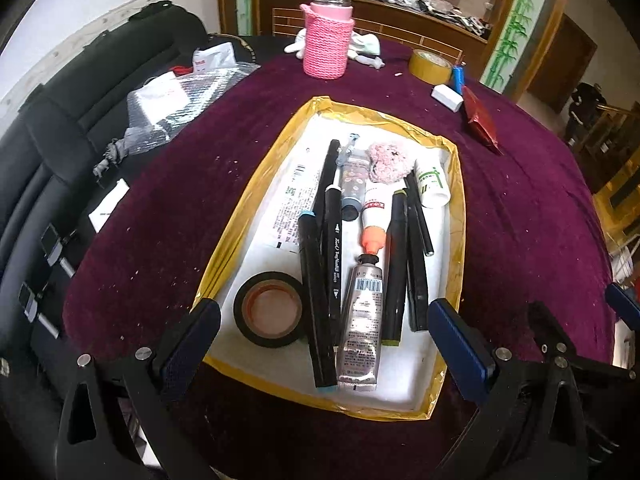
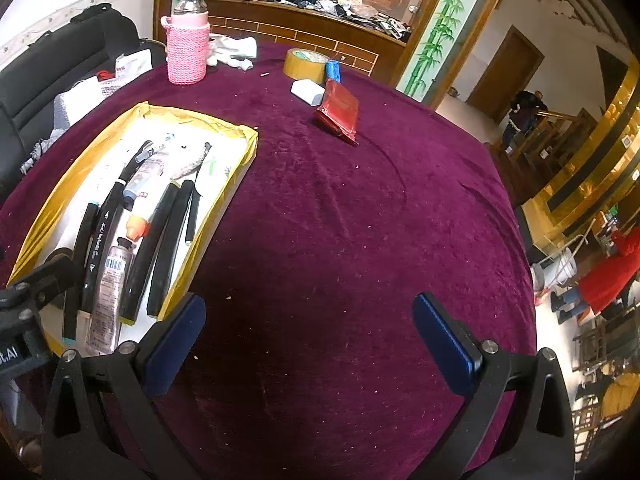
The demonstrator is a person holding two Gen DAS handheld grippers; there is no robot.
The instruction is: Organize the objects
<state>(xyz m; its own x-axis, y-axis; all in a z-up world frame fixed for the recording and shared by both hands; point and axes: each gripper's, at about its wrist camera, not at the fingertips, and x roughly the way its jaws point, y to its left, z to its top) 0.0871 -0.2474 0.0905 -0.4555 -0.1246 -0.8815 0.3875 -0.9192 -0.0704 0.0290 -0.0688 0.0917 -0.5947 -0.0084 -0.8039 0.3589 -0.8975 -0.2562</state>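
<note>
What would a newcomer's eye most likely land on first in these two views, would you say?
Probably the shallow yellow-rimmed white tray packed with black marker pens and tubes, mid-table on the purple velvet tablecloth. Next, the pink crochet-sleeved bottle at the far edge.

Gold-rimmed tray (image 1: 456,216) on purple cloth holds markers (image 1: 316,300), tubes (image 1: 362,320), black tape roll (image 1: 269,309).

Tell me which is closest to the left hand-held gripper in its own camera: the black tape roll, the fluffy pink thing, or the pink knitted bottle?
1. Black tape roll, in the tray, near-left corner.
2. Fluffy pink thing, at the tray's far end.
3. Pink knitted bottle, beyond the tray.
</note>
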